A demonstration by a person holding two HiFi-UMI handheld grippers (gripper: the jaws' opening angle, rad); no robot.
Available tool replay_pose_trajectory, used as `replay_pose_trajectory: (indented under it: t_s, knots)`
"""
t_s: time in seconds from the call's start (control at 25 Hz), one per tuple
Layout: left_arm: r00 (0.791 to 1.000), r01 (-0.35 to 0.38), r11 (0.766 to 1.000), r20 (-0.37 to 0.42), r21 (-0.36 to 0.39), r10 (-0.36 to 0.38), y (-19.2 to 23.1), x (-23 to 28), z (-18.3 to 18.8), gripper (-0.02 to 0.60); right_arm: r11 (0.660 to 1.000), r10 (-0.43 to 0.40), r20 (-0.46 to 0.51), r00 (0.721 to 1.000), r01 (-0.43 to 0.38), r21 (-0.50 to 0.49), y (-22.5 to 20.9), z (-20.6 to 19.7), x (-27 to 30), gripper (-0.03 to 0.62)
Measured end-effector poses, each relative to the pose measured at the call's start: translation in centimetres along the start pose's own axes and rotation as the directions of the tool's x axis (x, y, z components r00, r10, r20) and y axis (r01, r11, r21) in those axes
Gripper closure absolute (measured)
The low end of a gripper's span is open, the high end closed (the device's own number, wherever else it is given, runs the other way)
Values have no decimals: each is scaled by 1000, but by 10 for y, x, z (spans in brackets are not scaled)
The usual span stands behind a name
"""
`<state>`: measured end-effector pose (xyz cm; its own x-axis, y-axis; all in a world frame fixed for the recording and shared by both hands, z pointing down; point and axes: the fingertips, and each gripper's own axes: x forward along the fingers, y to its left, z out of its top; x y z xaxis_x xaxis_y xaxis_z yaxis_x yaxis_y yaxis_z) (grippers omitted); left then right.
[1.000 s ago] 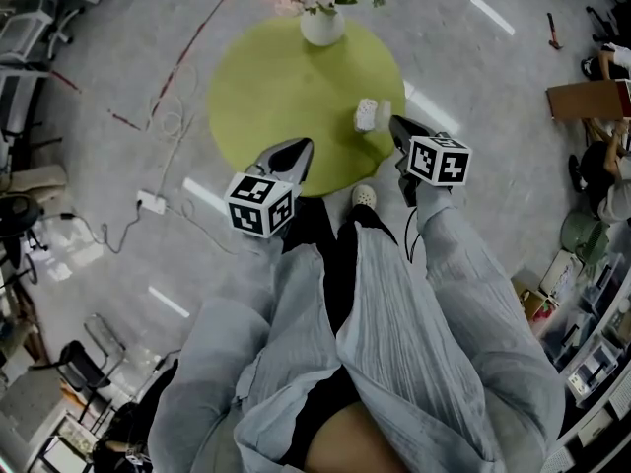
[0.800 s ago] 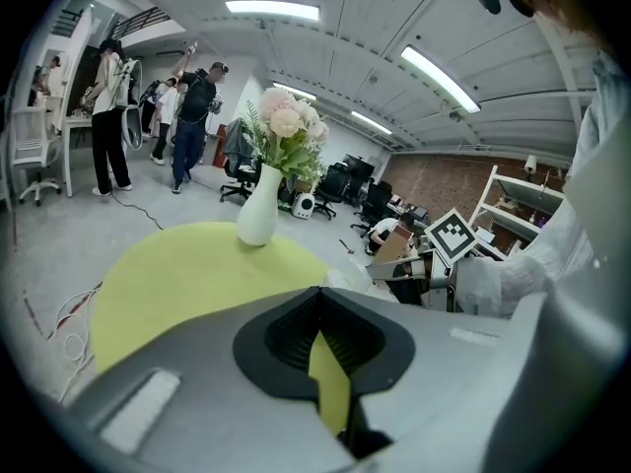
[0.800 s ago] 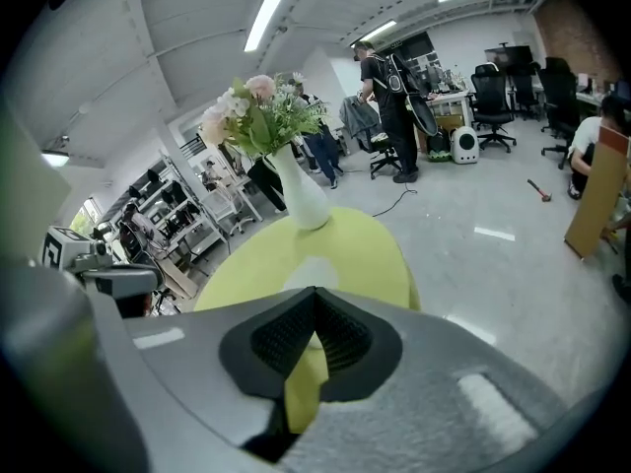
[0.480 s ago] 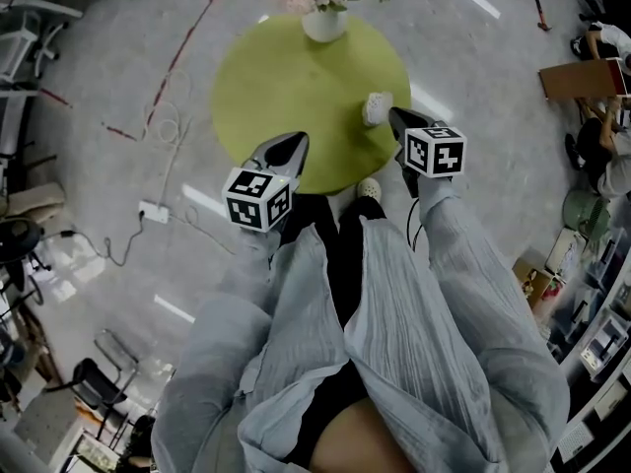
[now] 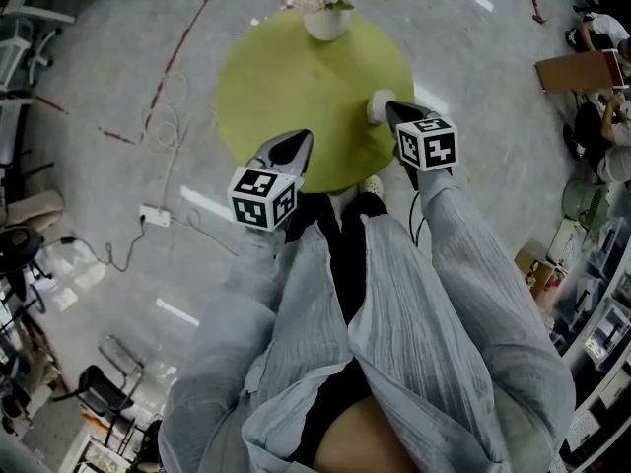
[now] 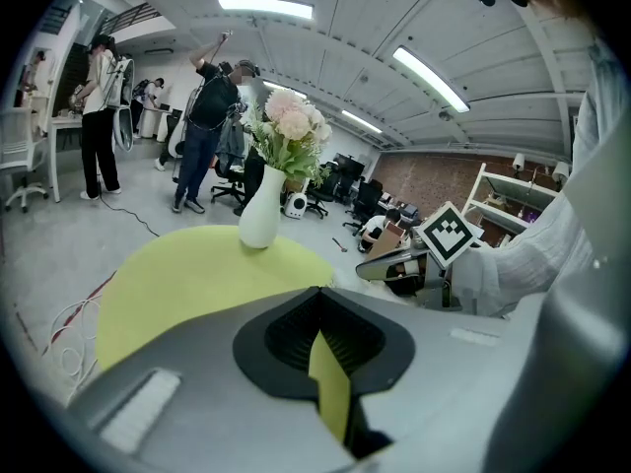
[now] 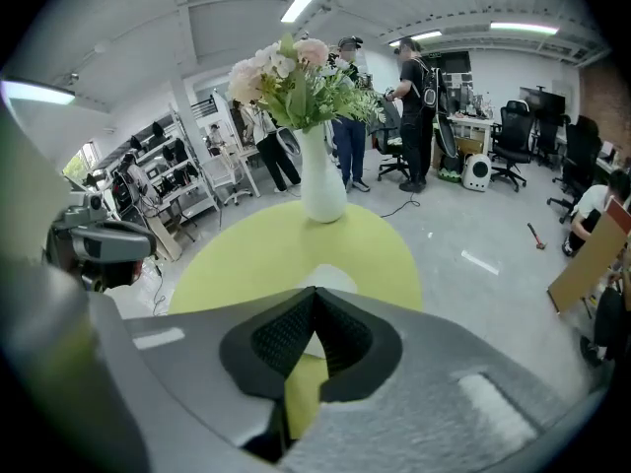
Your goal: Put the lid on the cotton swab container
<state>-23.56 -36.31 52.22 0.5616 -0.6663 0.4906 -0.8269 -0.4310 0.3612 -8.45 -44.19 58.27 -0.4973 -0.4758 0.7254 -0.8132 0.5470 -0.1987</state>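
No word, brand name or number can be read anywhere in these views. The only printed signs are black-and-white square patterns. They stand on the faces of the cube [image 5: 262, 198] on the left gripper [image 5: 297, 138] and of the cube [image 5: 427, 144] on the right gripper [image 5: 388, 107]. One such pattern also faces the left gripper view, on the right gripper's cube. The patterns are made of plain blocks, with no letters or digits among them.
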Motion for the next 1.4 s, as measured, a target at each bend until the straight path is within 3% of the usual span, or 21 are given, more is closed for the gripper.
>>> replay_pose_trajectory:
  t_s: [0.64, 0.88, 1.24, 1.4]
  knots:
    - [1000, -7, 999, 18, -38, 7, 13, -5, -6, 566, 999, -14, -40, 999, 12, -49, 6, -2, 10, 592]
    - [1000, -1, 999, 21, -38, 2, 17, -4, -6, 566, 994, -35, -117, 992, 23, -104, 8, -3, 13, 592]
    - [1000, 23, 1000, 18, -10, -23, 20, 0, 1, 566, 996, -57, -222, 973, 39, -83, 7, -6, 16, 592]
    - [998, 42, 999, 38, -5, -42, 15, 0, 7, 566, 997, -66, -180, 982, 56, -61, 5, -5, 14, 592]
